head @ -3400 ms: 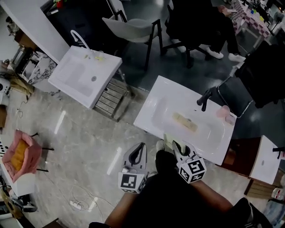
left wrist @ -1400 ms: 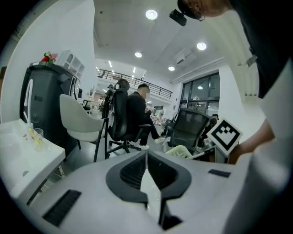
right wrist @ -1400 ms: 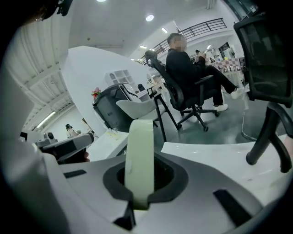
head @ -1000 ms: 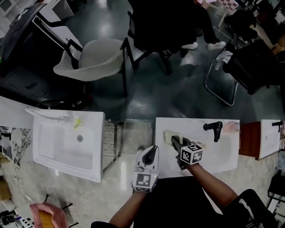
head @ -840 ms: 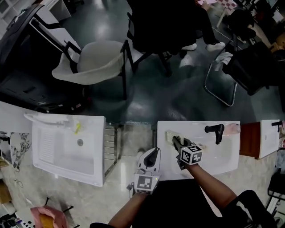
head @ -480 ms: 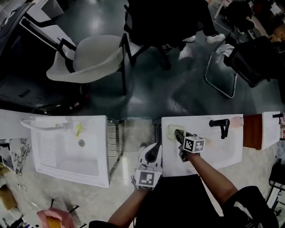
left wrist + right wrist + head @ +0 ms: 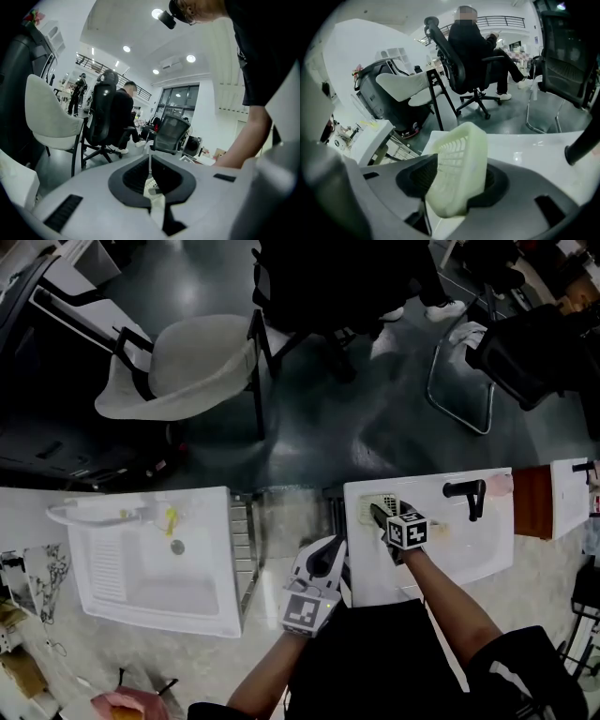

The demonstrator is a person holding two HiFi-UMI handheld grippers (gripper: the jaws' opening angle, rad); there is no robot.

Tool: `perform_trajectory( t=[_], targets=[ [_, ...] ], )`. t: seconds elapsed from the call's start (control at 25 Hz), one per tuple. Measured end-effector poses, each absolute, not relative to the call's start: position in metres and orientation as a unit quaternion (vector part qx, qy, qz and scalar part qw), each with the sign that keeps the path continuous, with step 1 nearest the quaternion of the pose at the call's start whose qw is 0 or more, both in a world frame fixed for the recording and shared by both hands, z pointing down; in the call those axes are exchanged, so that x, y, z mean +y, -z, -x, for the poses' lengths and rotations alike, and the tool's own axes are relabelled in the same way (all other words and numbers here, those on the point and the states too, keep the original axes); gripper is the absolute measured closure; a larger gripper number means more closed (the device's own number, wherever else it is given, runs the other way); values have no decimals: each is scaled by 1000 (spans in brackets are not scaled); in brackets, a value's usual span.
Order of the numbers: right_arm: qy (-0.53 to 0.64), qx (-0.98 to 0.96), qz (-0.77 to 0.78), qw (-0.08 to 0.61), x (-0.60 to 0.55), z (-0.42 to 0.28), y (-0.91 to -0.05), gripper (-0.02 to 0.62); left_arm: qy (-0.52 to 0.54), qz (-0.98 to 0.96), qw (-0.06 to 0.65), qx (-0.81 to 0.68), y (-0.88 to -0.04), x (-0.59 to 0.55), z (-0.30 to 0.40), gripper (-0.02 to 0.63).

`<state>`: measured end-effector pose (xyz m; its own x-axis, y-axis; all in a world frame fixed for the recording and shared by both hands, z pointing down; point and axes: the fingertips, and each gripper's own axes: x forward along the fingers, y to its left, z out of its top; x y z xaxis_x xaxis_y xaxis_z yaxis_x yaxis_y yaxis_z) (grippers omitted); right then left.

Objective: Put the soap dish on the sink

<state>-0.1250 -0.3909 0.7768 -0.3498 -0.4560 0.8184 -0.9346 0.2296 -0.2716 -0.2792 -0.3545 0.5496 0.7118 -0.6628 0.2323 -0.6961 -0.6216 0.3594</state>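
One soap dish is seen at the far left corner of the sink, under the right gripper. In its own view the left gripper is shown clenched on nothing. In the right gripper view the jaws have just been opening, and the tilted soap dish between them is released. It is judged light, stiff slatted plastic, best taken by its rim.

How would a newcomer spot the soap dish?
Find the white rectangular sink with the black faucet, on the right. At its far left corner is the pale yellow plastic soap dish, the only slatted, basket-like thing there.
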Motion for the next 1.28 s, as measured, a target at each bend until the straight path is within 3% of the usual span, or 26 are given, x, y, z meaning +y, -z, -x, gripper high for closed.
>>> perform_trajectory(
  t=[0.36,1.28],
  targets=[
    [-388,-716,-487,314,-390,114,-784,293,-13,-892,242,-381,-550,-350,296,586],
    [-384,-679,-514,358,-398,106,-800,212,-26,-883,261,-388,-568,-343,318,586]
  ],
)
